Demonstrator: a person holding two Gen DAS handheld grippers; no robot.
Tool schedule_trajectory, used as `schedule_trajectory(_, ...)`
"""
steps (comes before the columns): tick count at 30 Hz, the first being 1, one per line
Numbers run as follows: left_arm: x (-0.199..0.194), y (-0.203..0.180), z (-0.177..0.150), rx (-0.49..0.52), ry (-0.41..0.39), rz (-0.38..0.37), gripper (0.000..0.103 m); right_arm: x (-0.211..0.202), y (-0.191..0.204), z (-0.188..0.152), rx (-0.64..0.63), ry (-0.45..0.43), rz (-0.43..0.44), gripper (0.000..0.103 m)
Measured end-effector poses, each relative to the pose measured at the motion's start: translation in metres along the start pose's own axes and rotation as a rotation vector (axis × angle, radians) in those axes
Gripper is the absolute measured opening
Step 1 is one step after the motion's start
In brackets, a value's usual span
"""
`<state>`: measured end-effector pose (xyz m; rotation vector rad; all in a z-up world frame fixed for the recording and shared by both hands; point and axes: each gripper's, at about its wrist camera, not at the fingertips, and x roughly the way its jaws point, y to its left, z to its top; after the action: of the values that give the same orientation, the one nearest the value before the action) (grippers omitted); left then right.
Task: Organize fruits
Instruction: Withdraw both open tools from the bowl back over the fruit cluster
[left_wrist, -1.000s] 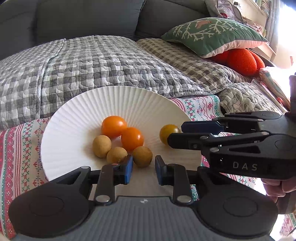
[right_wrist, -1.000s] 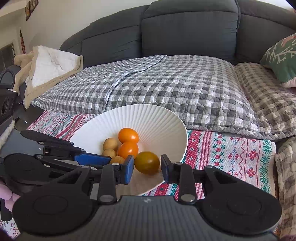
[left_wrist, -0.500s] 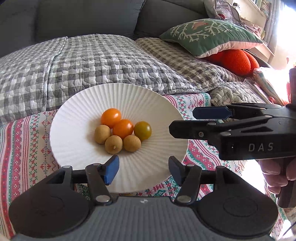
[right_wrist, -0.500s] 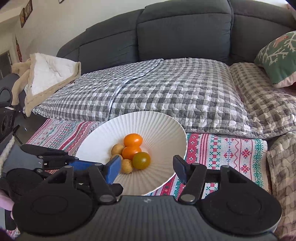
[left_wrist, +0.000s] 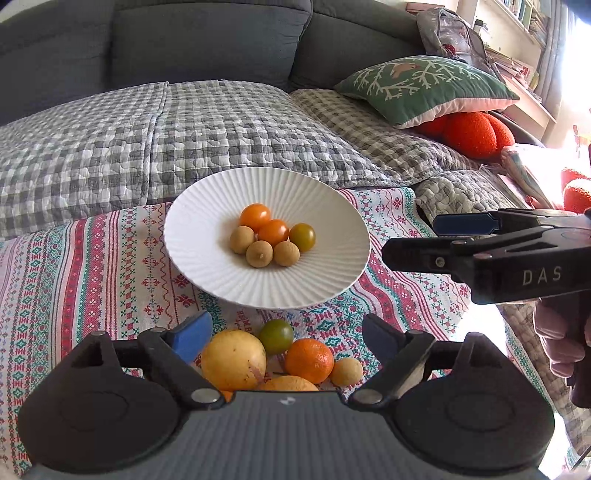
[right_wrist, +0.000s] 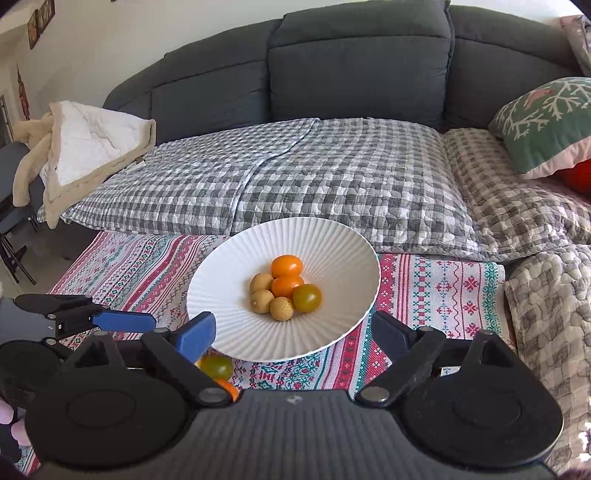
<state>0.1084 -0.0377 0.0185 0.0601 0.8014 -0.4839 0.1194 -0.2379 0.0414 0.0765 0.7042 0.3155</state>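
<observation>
1. Left gripper (left_wrist: 286, 338): jaws spread wide, holding nothing. It hovers over the near edge of the patterned cloth (left_wrist: 92, 266), above the loose fruit pile
2. Right gripper (right_wrist: 295, 332): jaws spread wide, holding nothing. It hovers above the near rim of the white ribbed plate (right_wrist: 332, 251). In the left wrist view it enters from the right edge, level with the plate, its fingers apart
3. The plate stands on the cloth toward the far edge, just in front of the grey checked quilt (left_wrist: 184, 129)
4. Plate contents, clustered and touching at the centre: two orange tomatoes (left_wrist: 255, 216), one greenish tomato (left_wrist: 302, 236) on the right side of the cluster, and three tan longans (left_wrist: 259, 253) along the near side
5. Loose fruit on the cloth, between the plate and the near edge: a yellow lemon (left_wrist: 233, 359), a green tomato (left_wrist: 276, 335) behind it, a mandarin (left_wrist: 309, 360) to its right, and a small longan (left_wrist: 346, 372) touching the mandarin. Another orange fruit is partly hidden by the left gripper body
6. Background: a dark grey sofa (right_wrist: 332, 74) and a green cushion (left_wrist: 424, 86) at the far right
</observation>
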Motion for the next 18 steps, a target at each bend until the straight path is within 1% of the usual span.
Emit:
schedule_trajectory(1, -0.004, 0.000, -0.002, 0.001, 0.001, 0.003, 0.074, -0.002, 0.002, -0.001, 0.003, 0.003, -0.004, 0.093)
schedule_trajectory(3, -0.015, 0.003, -0.007, 0.004, -0.005, 0.017, 0.080, -0.008, 0.007, -0.005, 0.008, 0.009, -0.015, 0.096)
schedule_trajectory(7, -0.032, 0.007, -0.016, 0.004, -0.013, 0.054, 0.085, -0.016, 0.016, -0.013, 0.015, 0.021, -0.050, 0.102)
schedule_trajectory(10, -0.040, 0.010, -0.022, 0.001, -0.012, 0.073, 0.086, -0.020, 0.027, -0.020, 0.012, 0.043, -0.115, 0.103)
schedule_trajectory(14, -0.049, 0.012, -0.031, -0.006, -0.005, 0.100, 0.087, -0.026, 0.039, -0.029, 0.016, 0.072, -0.162, 0.103)
schedule_trajectory(18, -0.053, 0.012, -0.043, -0.006, 0.013, 0.120, 0.087, -0.030, 0.047, -0.037, 0.037, 0.090, -0.187, 0.103)
